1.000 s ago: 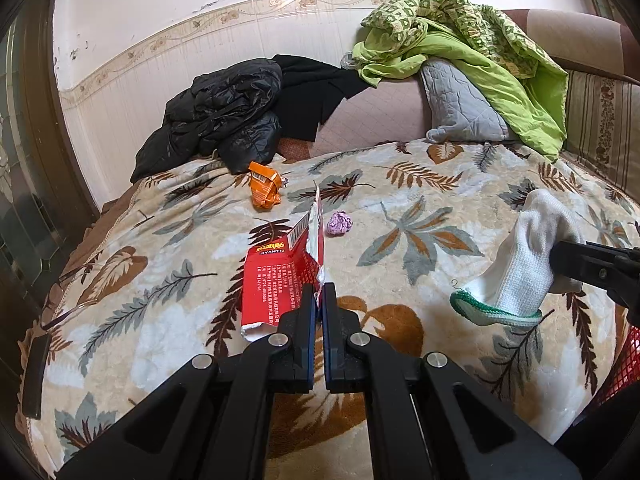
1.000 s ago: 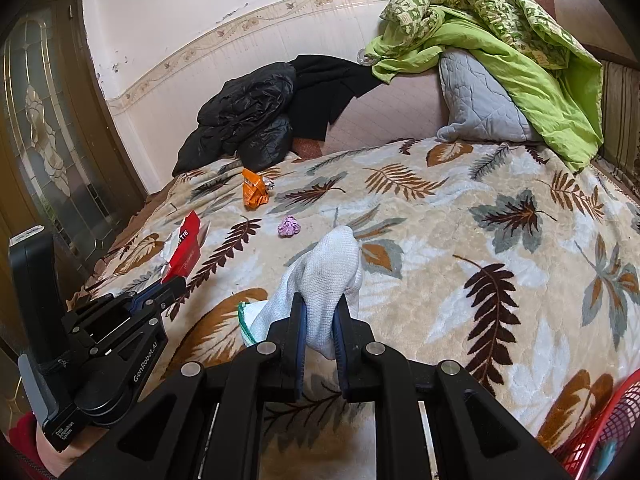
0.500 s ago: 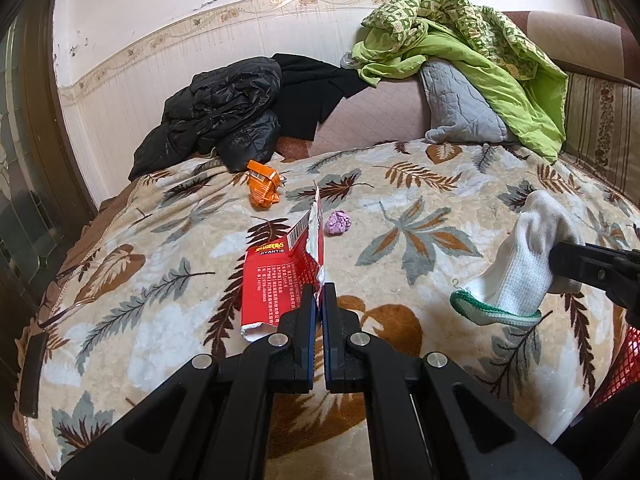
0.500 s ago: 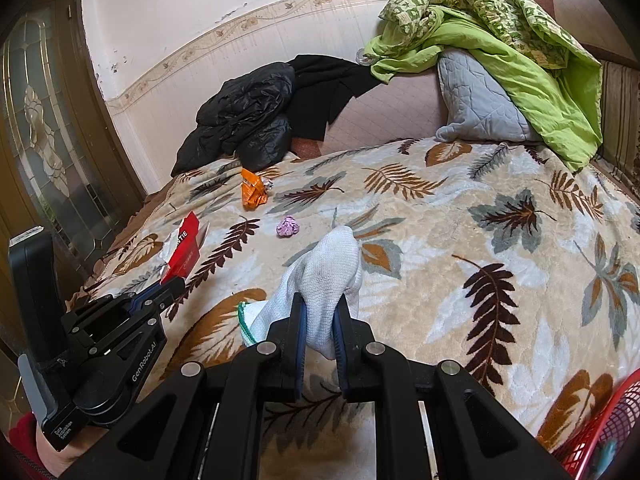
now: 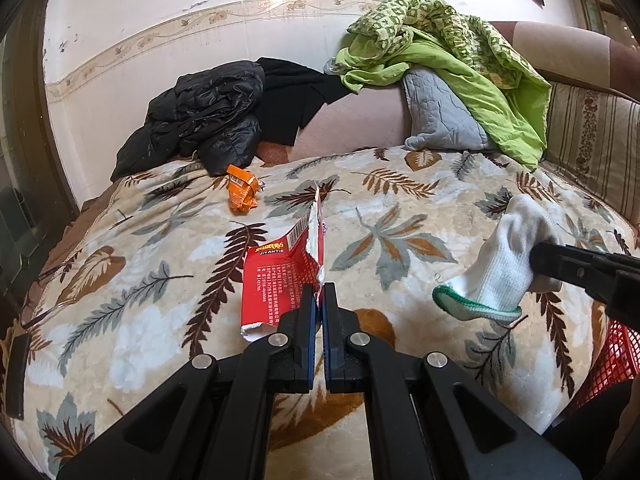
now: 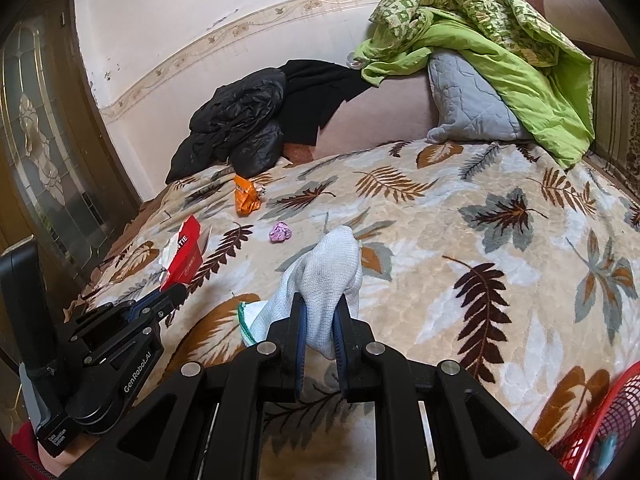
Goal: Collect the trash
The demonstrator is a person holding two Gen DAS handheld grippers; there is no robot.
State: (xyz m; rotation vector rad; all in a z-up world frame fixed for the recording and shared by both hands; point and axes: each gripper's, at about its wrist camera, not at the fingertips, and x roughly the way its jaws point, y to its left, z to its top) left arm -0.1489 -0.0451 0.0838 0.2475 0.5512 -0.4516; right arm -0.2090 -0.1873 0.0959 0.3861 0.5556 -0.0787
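Nearest, the left gripper point(image 5: 319, 300) pinches the red wrapper point(image 5: 280, 276) upright; the right gripper point(image 6: 320, 316) clamps the white sock point(image 6: 324, 280). Carry both to the red basket point(image 6: 600, 420) at four o'clock without loosening. Both grippers point slightly downward. Beyond, at eleven o'clock, lie the purple wad point(image 6: 281, 232) and orange packet point(image 6: 246, 198).

Open blanket point(image 6: 500, 216) ahead; orange wrapper point(image 6: 245, 199) and purple wad point(image 6: 280, 231) lie left

Bright, sharp daylight; fisheye-warped edges
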